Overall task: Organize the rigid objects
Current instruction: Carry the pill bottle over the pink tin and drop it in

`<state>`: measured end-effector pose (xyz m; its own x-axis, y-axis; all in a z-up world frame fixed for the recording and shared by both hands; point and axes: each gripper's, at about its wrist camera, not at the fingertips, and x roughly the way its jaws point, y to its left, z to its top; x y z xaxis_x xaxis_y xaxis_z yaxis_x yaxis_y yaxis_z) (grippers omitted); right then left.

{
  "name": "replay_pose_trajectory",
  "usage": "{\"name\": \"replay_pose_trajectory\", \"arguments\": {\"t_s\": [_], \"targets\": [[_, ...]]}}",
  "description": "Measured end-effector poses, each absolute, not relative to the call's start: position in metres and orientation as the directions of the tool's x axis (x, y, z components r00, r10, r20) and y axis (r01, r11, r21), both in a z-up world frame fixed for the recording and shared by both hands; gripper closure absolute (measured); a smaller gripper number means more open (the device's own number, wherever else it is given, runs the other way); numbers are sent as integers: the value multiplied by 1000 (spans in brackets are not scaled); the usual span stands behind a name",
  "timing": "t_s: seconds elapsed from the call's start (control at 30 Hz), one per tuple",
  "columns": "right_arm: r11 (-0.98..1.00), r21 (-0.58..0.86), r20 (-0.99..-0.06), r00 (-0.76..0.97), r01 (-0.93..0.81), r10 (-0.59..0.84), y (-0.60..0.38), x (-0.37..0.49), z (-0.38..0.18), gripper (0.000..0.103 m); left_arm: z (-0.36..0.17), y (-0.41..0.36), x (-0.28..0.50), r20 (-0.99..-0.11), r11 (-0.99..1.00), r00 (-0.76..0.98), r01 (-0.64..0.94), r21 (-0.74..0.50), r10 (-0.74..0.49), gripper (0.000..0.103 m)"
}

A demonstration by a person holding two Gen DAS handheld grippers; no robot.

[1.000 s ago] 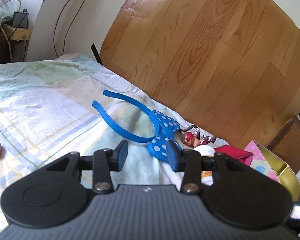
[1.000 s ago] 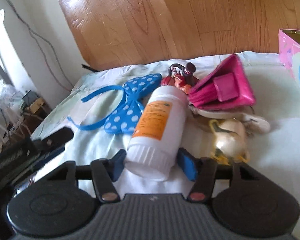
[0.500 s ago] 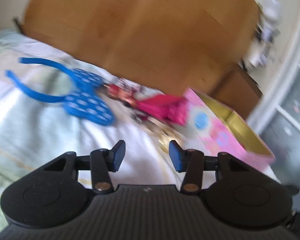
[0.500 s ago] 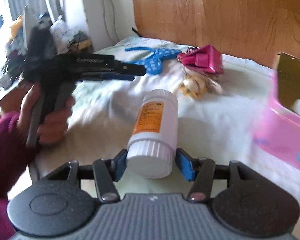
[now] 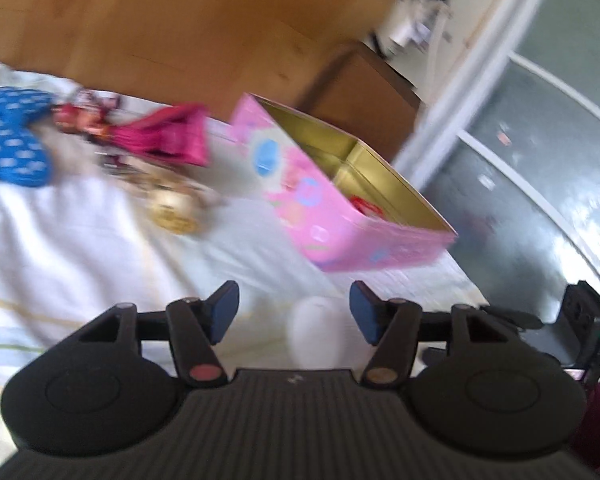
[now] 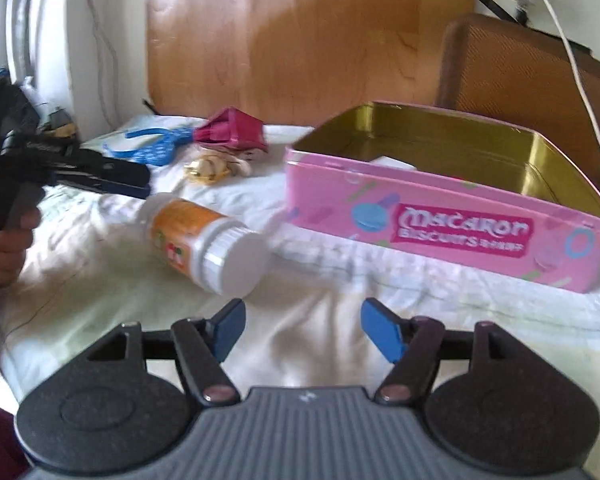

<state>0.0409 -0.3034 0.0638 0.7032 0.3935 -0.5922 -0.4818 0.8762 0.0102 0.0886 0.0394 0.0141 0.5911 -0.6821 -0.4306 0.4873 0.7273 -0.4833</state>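
Note:
A white pill bottle (image 6: 204, 244) with an orange label lies on its side on the bed, just ahead and left of my right gripper (image 6: 303, 330), which is open and empty. Its white end (image 5: 318, 330) shows between the fingers of my left gripper (image 5: 294, 312), also open. A pink biscuit tin (image 6: 452, 220) with a gold inside stands open to the right; it also shows in the left wrist view (image 5: 340, 216). The left gripper also shows at the left of the right wrist view (image 6: 140, 184).
A blue dotted bow headband (image 5: 8, 136), a pink wallet (image 5: 168, 140), a small red figure (image 5: 86, 116) and a gold ornament (image 5: 172, 208) lie on the bed sheet by the wooden headboard (image 5: 160, 12). A brown nightstand (image 6: 520, 76) stands behind the tin.
My right gripper carried the bottle toward the tin, opened and let it go; it now lies on the bed. My left gripper swung right and opened wider.

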Motion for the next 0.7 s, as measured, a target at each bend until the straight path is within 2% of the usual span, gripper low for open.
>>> {"name": "replay_pose_trajectory", "arguments": {"t_s": [0.17,0.4,0.53,0.57,0.6,0.67,0.7], "targets": [[826,-6,-576,677,-563,457,-279,41,56,34,24,12,74,-441,721,571,534,-441,-693,40],[766,-31,-579,636,-643,510,-255,52,50,33,13,11,61,-486,731,547,489,-476,-682,40],[746,-71,-583,634,-662,508,-242,55,44,30,7,1,69,-516,752,547,483,-448,-659,38],[756,-97,-586,651,-647,482,-239,57,41,39,9,-1,71,-522,759,551,482,-438,-651,38],[764,-105,-592,658,-636,466,-238,60,41,42,13,-3,73,-524,767,561,481,-425,-642,38],[791,-75,-579,672,-608,462,-246,66,46,62,24,-5,76,-512,773,578,489,-405,-635,39],[805,-63,-565,686,-590,458,-252,68,51,67,31,-7,80,-502,770,584,499,-398,-638,39]]}}
